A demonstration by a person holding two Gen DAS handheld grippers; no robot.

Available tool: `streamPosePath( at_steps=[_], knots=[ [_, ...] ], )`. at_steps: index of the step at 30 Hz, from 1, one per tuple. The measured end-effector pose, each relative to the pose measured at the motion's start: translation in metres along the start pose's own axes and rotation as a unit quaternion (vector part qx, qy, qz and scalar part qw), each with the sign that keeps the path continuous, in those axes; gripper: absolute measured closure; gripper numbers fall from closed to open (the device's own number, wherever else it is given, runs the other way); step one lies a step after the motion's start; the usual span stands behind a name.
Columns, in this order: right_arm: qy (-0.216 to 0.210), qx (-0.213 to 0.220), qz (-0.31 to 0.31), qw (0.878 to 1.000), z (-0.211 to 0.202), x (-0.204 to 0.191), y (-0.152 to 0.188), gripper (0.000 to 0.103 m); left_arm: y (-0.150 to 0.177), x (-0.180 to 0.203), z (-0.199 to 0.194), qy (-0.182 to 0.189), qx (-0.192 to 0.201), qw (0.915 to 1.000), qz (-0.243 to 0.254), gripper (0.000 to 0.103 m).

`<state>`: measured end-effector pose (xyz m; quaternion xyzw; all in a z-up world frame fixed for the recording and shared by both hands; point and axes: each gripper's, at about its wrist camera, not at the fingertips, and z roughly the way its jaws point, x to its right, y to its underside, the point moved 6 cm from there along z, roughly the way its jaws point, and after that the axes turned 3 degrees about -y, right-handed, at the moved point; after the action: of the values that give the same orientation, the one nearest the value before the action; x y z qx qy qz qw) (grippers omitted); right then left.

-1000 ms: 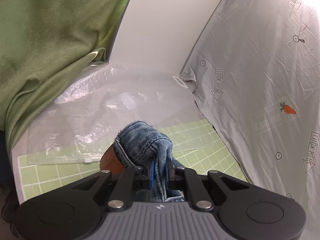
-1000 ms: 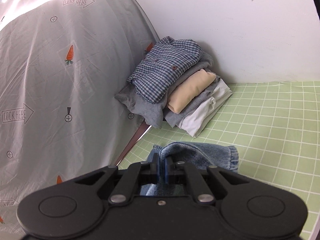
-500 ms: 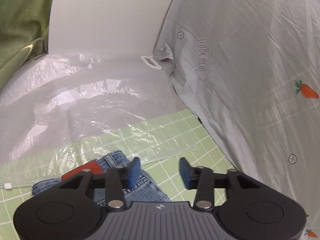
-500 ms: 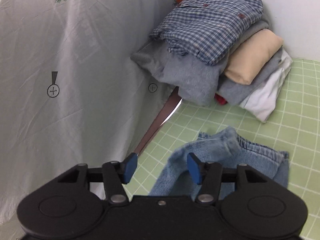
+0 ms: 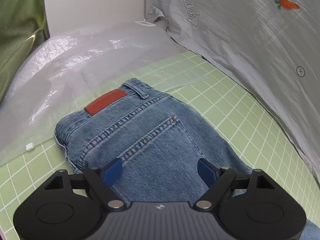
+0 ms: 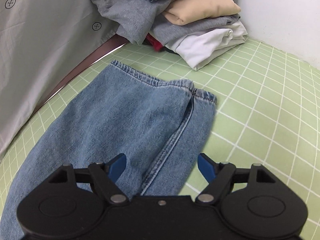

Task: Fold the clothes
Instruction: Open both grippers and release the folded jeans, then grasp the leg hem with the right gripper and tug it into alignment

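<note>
Right wrist: one jeans (image 6: 128,120), perhaps five stacked garments (image 6: 192,20).

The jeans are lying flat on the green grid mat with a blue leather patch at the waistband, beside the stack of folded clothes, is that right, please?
Not quite: the leather patch on the waistband is red, not blue, as the left wrist view shows. The rest holds: the jeans lie flat on the green grid mat, with the stack of folded clothes just beyond the leg hems in the right wrist view.

item: blue denim jeans (image 5: 144,140)
state: laid flat, legs together
waist end: red patch, just ahead of left gripper (image 5: 160,170)
hem end: ahead of right gripper (image 6: 162,166)
</note>
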<state>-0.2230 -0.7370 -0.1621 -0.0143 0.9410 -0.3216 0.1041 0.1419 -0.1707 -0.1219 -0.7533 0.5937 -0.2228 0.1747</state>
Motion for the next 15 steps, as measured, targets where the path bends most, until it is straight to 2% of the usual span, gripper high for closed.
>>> streamPosePath(
  at_steps=[2,4,6,7,8,10,15],
  knots=[
    [0.006,0.005,-0.01,1.0,0.004,-0.002,-0.001,0.03,0.003,0.011,-0.003,0.013,0.0,0.9999,0.006,0.02],
    [0.024,0.009,-0.022,0.999,0.009,-0.001,-0.001,0.047,0.006,0.023,-0.006,0.023,0.001,0.9995,0.021,0.02],
    [0.027,0.016,-0.037,0.999,0.011,0.0,-0.003,0.057,0.013,0.035,-0.007,0.024,0.001,0.9987,0.045,0.02],
    [0.019,0.018,-0.048,0.999,0.011,-0.002,-0.003,0.084,0.017,0.04,-0.007,0.026,-0.003,0.9981,0.056,0.02],
    [0.013,0.019,-0.06,0.998,0.01,-0.003,-0.003,0.094,0.022,0.045,-0.006,0.029,-0.007,0.9974,0.066,0.02],
    [0.018,0.015,-0.07,0.997,0.009,0.002,-0.003,0.103,0.033,0.054,-0.005,0.035,-0.019,0.9957,0.083,0.02],
    [0.04,0.01,-0.048,0.998,-0.002,0.044,-0.001,0.103,0.068,0.068,-0.001,0.043,-0.058,0.99,0.121,0.02]
  ],
)
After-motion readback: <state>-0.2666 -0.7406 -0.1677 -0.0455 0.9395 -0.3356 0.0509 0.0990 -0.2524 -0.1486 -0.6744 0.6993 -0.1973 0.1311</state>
